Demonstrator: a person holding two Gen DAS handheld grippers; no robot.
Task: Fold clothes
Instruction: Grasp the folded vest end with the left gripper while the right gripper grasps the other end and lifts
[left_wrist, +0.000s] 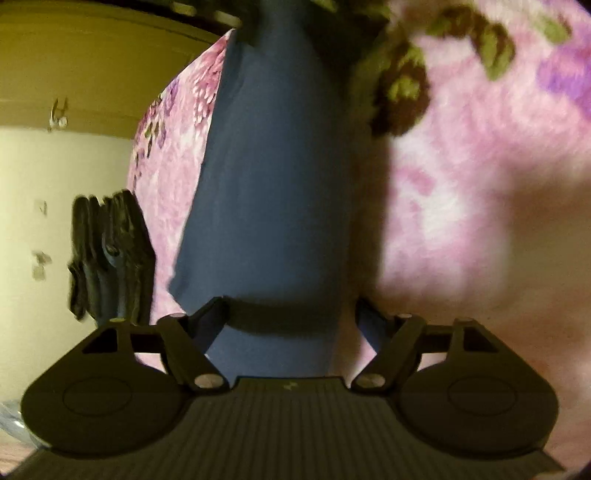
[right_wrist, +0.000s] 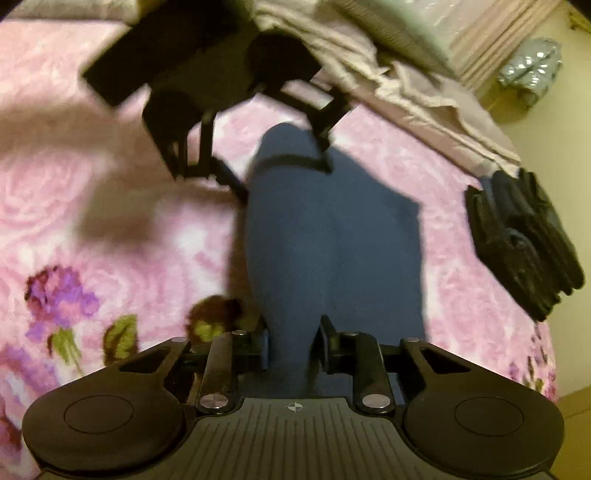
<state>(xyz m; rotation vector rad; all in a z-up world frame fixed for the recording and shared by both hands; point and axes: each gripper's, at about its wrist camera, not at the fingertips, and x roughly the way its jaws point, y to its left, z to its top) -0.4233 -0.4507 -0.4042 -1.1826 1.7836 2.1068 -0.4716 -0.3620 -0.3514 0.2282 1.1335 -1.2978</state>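
A long blue garment (left_wrist: 273, 177) lies stretched over the pink floral blanket (left_wrist: 461, 184), held slightly raised between both grippers. My left gripper (left_wrist: 291, 314) is open, its fingers (left_wrist: 212, 314) spread wide on either side of one end of the cloth, and a dark band crosses the cloth between them. The right wrist view shows this left gripper (right_wrist: 280, 173) at the far end of the blue garment (right_wrist: 325, 236). My right gripper (right_wrist: 293, 345) is shut on the near end, which bunches narrowly between its pads.
A stack of folded dark clothes (right_wrist: 524, 251) sits on the blanket near the bed's edge, also in the left view (left_wrist: 110, 254). Crumpled beige bedding (right_wrist: 406, 85) lies along the far side. A shiny silver bag (right_wrist: 532, 70) rests on the floor beyond.
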